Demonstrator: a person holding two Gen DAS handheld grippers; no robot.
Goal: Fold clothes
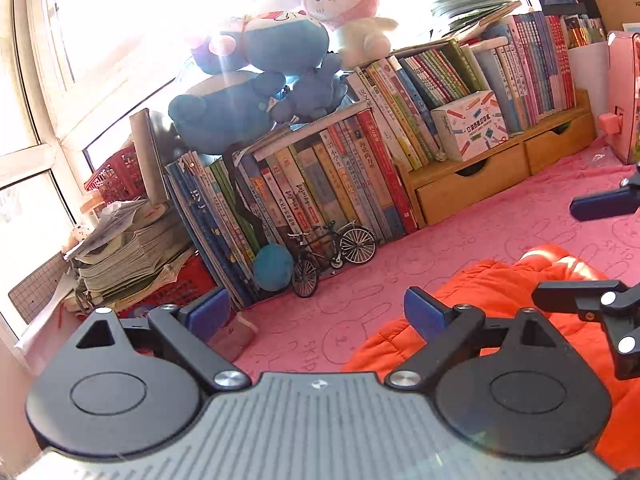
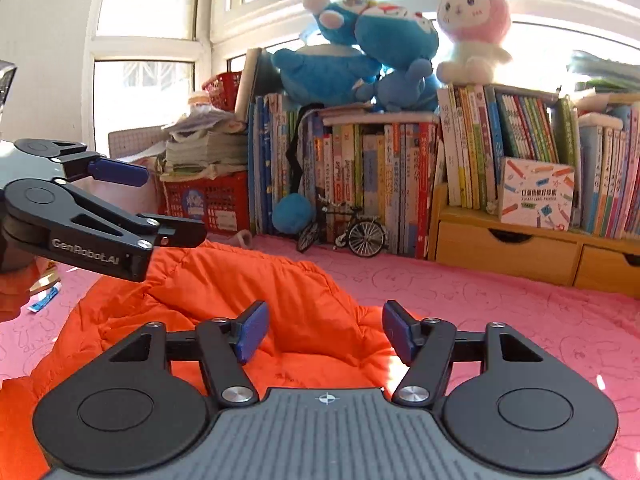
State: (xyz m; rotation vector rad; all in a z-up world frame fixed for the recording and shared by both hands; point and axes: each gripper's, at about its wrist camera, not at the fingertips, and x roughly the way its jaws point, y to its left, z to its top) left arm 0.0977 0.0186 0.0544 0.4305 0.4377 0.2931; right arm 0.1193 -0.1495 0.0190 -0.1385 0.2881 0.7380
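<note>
A child's room at home, by the look of it. Plush toys [image 2: 360, 40] sit atop crammed picture books [image 2: 380, 176] at twelve o'clock, beyond a pink bunny-print cover [image 2: 500, 304]. Sunny windows [image 2: 144, 88] stand at ten o'clock.

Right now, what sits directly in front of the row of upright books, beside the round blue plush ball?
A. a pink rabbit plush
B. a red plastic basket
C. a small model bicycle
C: the small model bicycle stands on the pink cloth beside the blue plush ball.

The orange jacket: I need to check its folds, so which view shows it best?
The right wrist view: the orange jacket spreads across the pink cloth. The left wrist view catches only one edge, partly behind the gripper.
</note>
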